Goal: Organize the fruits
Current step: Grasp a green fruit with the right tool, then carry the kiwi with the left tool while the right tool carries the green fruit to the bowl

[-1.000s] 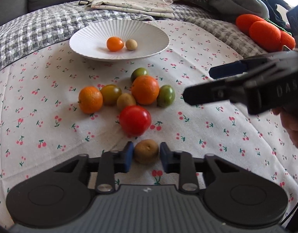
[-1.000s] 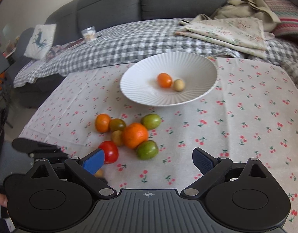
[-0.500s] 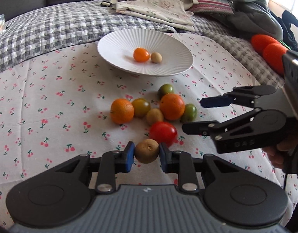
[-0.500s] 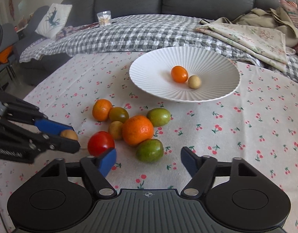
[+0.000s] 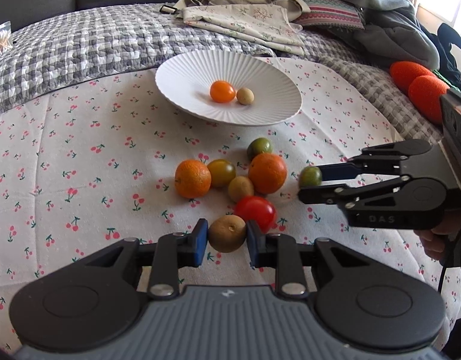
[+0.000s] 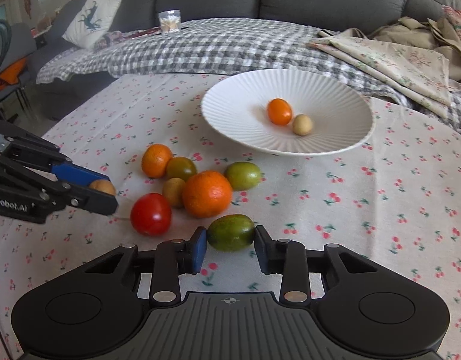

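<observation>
Left wrist view: the left gripper [image 5: 226,237] is clamped on a brown kiwi-like fruit [image 5: 226,233], both pads touching, held just above the cherry-print cloth [image 5: 80,162]. Right wrist view: the right gripper [image 6: 230,244] brackets a green fruit [image 6: 231,231]; pads are at its sides, but full contact cannot be confirmed, so closed or not cannot be told. Judged step: both fruits are to be carried to the white plate [image 5: 182,69]. Grip should be kept light, lift made straight up so the red tomato [image 5: 255,211] just beside is not nudged, and release made low in the plate's centre to stop rolling. Count beyond the grippers, on the cloth: one red tomato, two oranges, one small brown fruit, one dark olive tomato, one green fruit. Farther, in the plate: one orange tomato [image 5: 222,91] and one beige fruit [image 5: 245,96], touching.
</observation>
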A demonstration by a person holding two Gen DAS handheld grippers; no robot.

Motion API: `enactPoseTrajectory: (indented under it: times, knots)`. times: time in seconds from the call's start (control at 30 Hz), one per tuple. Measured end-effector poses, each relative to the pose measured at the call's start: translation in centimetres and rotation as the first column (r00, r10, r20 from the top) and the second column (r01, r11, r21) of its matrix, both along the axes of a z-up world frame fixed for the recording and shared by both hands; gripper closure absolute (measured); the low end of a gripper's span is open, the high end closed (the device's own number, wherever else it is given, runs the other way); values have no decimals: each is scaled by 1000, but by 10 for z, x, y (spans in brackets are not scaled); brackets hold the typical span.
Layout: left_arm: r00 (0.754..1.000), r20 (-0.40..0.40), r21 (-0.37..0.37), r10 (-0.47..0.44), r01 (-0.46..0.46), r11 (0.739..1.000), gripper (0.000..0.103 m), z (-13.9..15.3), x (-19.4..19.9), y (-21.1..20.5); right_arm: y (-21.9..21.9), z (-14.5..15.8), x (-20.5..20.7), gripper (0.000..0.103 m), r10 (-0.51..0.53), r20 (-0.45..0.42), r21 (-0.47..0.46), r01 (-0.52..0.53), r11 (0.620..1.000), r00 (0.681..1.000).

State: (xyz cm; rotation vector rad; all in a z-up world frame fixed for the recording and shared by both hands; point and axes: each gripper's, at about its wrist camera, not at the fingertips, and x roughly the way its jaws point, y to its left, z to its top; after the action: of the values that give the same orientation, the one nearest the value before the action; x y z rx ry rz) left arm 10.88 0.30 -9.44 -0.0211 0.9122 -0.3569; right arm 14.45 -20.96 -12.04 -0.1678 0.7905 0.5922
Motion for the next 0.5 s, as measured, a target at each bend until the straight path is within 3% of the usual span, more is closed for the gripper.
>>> enactPoseTrajectory:
  times: [0.5]
  knots:
    - [997,51,-14,49,-49,999,77,15,7,10,-30,27,5,69,-78,67,18,77,997,995]
